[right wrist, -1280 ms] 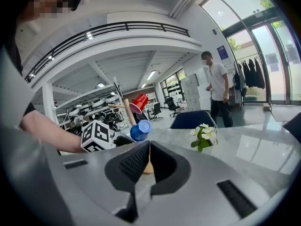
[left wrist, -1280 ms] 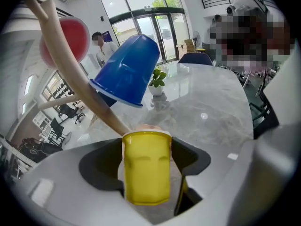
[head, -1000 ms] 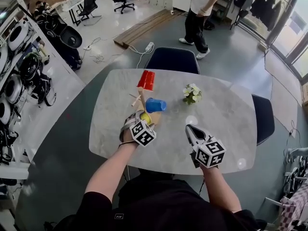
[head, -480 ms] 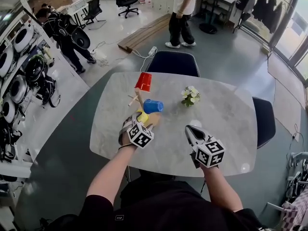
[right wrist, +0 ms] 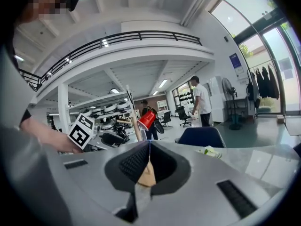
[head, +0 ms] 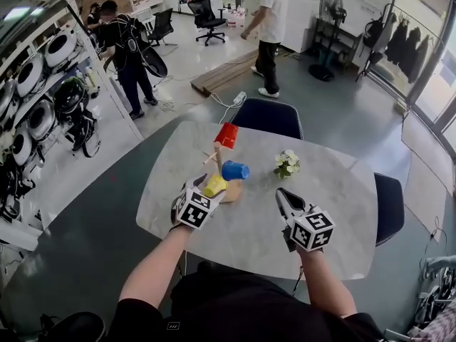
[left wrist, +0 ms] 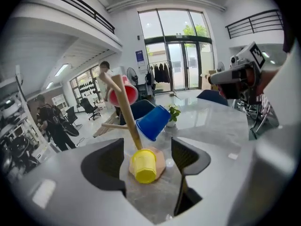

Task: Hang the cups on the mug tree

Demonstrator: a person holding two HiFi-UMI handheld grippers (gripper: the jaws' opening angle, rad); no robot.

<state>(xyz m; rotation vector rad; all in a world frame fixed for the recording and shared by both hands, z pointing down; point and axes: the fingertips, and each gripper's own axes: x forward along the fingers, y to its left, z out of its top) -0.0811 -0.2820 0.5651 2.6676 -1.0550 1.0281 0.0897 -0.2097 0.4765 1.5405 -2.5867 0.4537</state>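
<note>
**A:** Status?

**B:** My left tongs (left wrist: pixel 146 144) are spread wide with nothing pinched. The yellow cup (left wrist: pixel 143 166) is just ahead of them, in line with the gap. It's on its side, low against the tree (left wrist: pixel 124 109) and over the base (left wrist: pixel 160 159). I can't tell if it's on a peg or only resting there. My right tongs (right wrist: pixel 149 149) are closed and empty, over the bench (head: pixel 320 191) and well right of the left pair.

**A:** Other cups?

**B:** The blue cup (left wrist: pixel 153 121) is beyond and above the left tongs on a side peg, mouth toward the stem. The red cup (left wrist: pixel 123 92) is higher, near the top. Both look hung.

**A:** How will the yellow one handle?

**B:** My guess is a thin plastic party cup: very light, with a springy, slick wall. Squeeze it hard and it'll ovalise and squirt out. If it needs reseating, I'd pinch across the wall close to the rim, where it's stiffest, and close gently.

**A:** Risks?

**B:** The tree looks like light wood, so a push on a peg could slide or tip it. The right tongs are free to steady the base.
</note>
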